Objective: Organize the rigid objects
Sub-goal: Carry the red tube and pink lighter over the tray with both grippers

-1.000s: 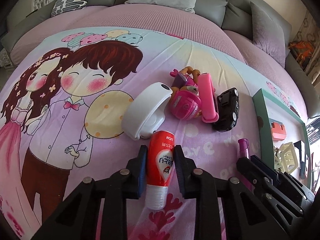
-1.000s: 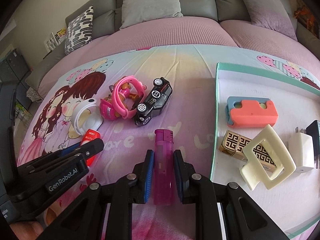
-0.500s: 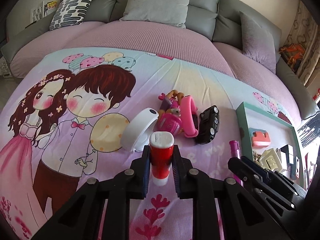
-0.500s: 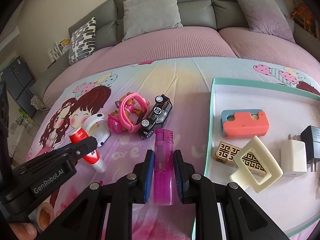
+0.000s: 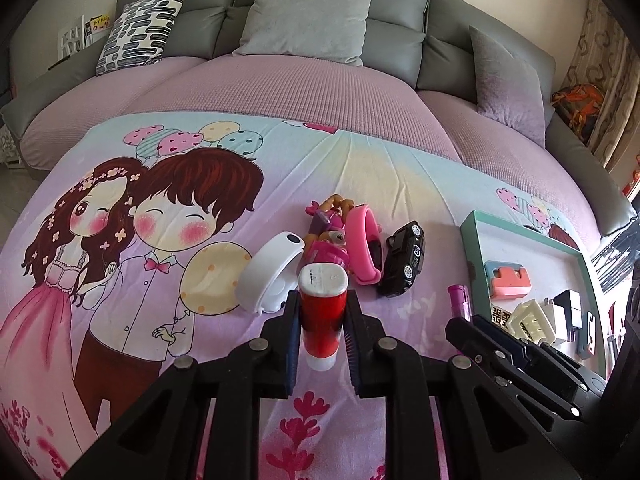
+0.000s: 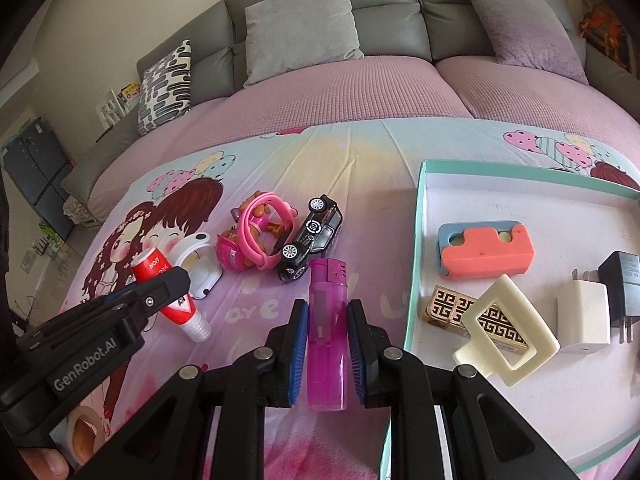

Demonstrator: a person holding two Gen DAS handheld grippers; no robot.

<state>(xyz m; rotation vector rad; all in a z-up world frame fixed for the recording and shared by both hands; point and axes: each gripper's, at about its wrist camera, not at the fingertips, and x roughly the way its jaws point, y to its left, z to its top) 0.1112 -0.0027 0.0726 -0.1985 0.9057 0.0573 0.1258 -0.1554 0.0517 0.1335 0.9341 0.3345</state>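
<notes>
My left gripper point(image 5: 320, 312) is shut on a red tube with a white cap point(image 5: 323, 312), held above the printed bedsheet; the right wrist view shows the same tube point(image 6: 160, 276) tilted in the left gripper point(image 6: 160, 292). A pink lighter point(image 6: 326, 320) is clamped in my shut right gripper point(image 6: 326, 320), just left of the teal-rimmed tray point(image 6: 416, 240). On the sheet lie a white wristband point(image 5: 272, 272), a pink toy figure point(image 5: 326, 240), a pink band point(image 5: 362, 240) and a black toy car point(image 5: 404, 258).
The tray holds a coral-and-blue block point(image 6: 486, 254), a gold patterned box point(image 6: 452, 308), a cream hair claw point(image 6: 506, 332), a white charger point(image 6: 584, 314) and a black charger point(image 6: 622, 284). A tape roll point(image 6: 84, 428) lies at lower left. Grey sofa cushions point(image 5: 308, 20) line the back.
The left gripper closed on the red tube and lifted it off the sheet, tipping it upright. The right gripper rose a little with the pink lighter in it.
</notes>
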